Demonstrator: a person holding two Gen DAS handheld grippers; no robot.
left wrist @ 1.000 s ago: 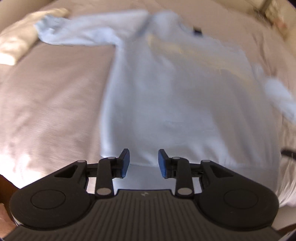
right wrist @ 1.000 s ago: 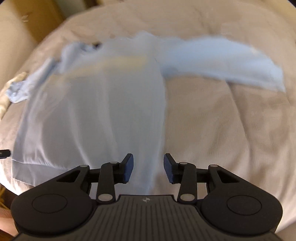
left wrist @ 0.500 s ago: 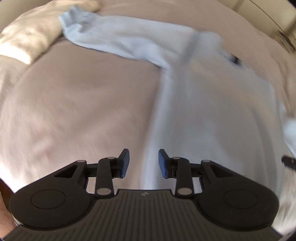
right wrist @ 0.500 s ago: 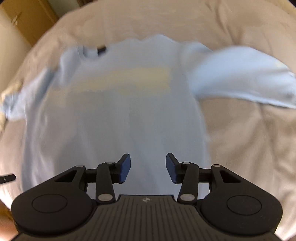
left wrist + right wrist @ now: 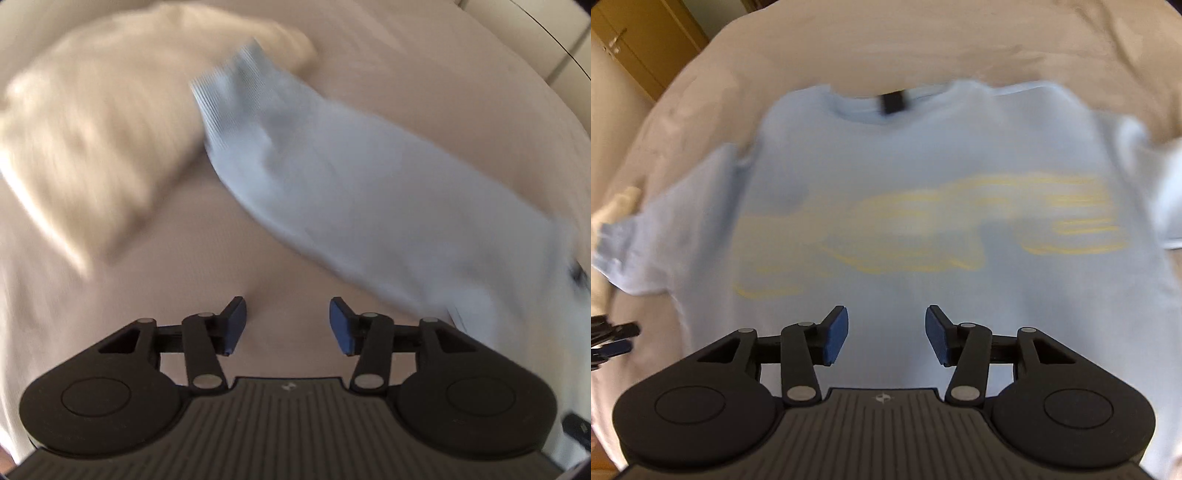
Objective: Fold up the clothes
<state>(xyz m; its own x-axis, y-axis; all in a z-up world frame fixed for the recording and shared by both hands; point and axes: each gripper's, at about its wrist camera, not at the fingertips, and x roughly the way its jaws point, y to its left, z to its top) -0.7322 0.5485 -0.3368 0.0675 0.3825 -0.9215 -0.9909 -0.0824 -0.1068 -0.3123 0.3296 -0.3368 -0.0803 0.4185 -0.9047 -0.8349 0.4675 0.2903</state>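
A light blue sweatshirt with a yellow chest print lies flat, front up, on a beige bed; its collar with a black tag points away. My right gripper is open and empty above the lower chest. In the left wrist view one long sleeve stretches from the right up to its ribbed cuff. My left gripper is open and empty above bare bedcover, just below and left of that sleeve. The picture is motion-blurred.
A cream folded cloth or pillow lies by the cuff at the left. The beige bedcover spreads all round. A wooden door stands at the far left. The other gripper's tips show at the right wrist view's left edge.
My left gripper has swung left from the hem, along the shirt's side, to the left sleeve. My right gripper has moved left and forward from the shirt's right edge over the chest. Both jaws opened wider.
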